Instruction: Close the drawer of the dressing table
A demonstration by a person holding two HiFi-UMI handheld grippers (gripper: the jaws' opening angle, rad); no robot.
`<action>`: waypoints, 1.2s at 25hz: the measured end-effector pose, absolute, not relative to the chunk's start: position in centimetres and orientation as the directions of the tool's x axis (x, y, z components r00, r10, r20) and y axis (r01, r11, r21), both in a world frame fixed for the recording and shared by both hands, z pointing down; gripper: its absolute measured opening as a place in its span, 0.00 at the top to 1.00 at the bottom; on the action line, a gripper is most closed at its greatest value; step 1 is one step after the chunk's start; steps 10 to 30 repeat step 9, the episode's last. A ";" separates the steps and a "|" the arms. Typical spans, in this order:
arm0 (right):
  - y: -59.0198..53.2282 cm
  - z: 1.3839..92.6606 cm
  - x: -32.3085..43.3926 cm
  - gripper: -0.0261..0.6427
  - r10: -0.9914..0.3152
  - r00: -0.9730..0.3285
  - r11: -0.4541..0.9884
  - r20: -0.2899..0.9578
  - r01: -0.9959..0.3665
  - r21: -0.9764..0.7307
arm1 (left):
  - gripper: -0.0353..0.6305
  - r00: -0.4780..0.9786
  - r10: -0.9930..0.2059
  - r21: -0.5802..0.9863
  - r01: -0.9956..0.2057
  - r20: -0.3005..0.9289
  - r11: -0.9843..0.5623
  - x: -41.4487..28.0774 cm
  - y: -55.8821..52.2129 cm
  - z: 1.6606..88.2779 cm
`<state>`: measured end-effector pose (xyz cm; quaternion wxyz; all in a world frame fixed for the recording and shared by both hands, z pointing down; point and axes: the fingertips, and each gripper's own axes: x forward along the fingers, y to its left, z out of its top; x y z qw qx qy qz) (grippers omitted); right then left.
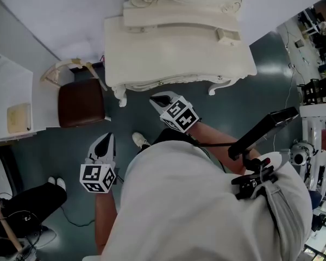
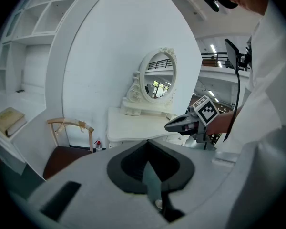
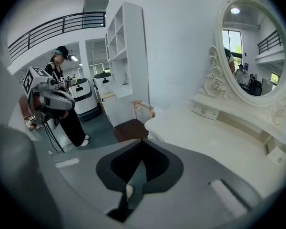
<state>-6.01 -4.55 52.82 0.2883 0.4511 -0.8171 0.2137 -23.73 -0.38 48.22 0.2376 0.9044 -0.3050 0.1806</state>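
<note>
Drawer (image 1: 163, 82) of the ornate cream-white wooden dressing table with oval mirror (image 1: 174, 42) sits flush in the carved front, as far as the head view shows. The right gripper (image 1: 158, 99), on an outstretched forearm, tilts down just short of that front, jaws pressed together and empty. The left gripper (image 1: 105, 141) hangs further back near the brown-seated wooden chair (image 1: 81, 102), jaws also together on nothing.

A mock bedroom corner set up inside a large lab hall. An ornate white dressing table (image 1: 174, 53), oval mirror (image 3: 250, 56) and chair (image 1: 80, 102) stand near equipment racks (image 1: 320, 91), a mezzanine railing (image 3: 57, 27) and a white wheeled machine (image 3: 81, 97).
</note>
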 end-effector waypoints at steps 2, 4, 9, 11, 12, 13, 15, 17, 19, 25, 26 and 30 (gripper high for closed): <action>-3.2 52.5 -5.7 0.96 -0.613 -0.434 0.512 0.660 -0.855 -0.087 | 0.94 0.748 -0.467 0.316 -0.638 0.472 -0.702 -23.1 0.8 48.2; -1.2 52.2 -5.2 0.96 -0.609 -0.445 0.522 0.656 -0.848 -0.091 | 0.94 0.747 -0.463 0.313 -0.637 0.477 -0.704 -22.4 2.5 48.2; 6.3 51.3 -2.7 0.96 -0.604 -0.453 0.520 0.656 -0.848 -0.107 | 0.94 0.746 -0.428 0.307 -0.623 0.511 -0.719 -19.8 8.3 48.1; 6.3 51.3 -2.7 0.96 -0.604 -0.453 0.520 0.656 -0.848 -0.107 | 0.94 0.746 -0.428 0.307 -0.623 0.511 -0.719 -19.8 8.3 48.1; 6.3 51.3 -2.7 0.96 -0.604 -0.453 0.520 0.656 -0.848 -0.107 | 0.94 0.746 -0.428 0.307 -0.623 0.511 -0.719 -19.8 8.3 48.1; 6.3 51.3 -2.7 0.96 -0.604 -0.453 0.520 0.656 -0.848 -0.107 | 0.94 0.746 -0.428 0.307 -0.623 0.511 -0.719 -19.8 8.3 48.1; 6.3 51.3 -2.7 0.96 -0.604 -0.453 0.520 0.656 -0.848 -0.107 | 0.94 0.746 -0.428 0.307 -0.623 0.511 -0.719 -19.8 8.3 48.1; 6.3 51.3 -2.7 0.96 -0.604 -0.453 0.520 0.656 -0.848 -0.107 | 0.94 0.746 -0.428 0.307 -0.623 0.511 -0.719 -19.8 8.3 48.1; 6.3 51.3 -2.7 0.96 -0.604 -0.453 0.520 0.656 -0.848 -0.107 | 0.94 0.746 -0.428 0.307 -0.623 0.511 -0.719 -19.8 8.3 48.1; 6.3 51.3 -2.7 0.96 -0.604 -0.453 0.520 0.656 -0.848 -0.107 | 0.94 0.746 -0.428 0.307 -0.623 0.511 -0.719 -19.8 8.3 48.1; 6.3 51.3 -2.7 0.96 -0.604 -0.453 0.520 0.656 -0.848 -0.107 | 0.94 0.746 -0.428 0.307 -0.623 0.511 -0.719 -19.8 8.3 48.1; 6.3 51.3 -2.7 0.96 -0.604 -0.453 0.520 0.656 -0.848 -0.107 | 0.94 0.746 -0.428 0.307 -0.623 0.511 -0.719 -19.8 8.3 48.1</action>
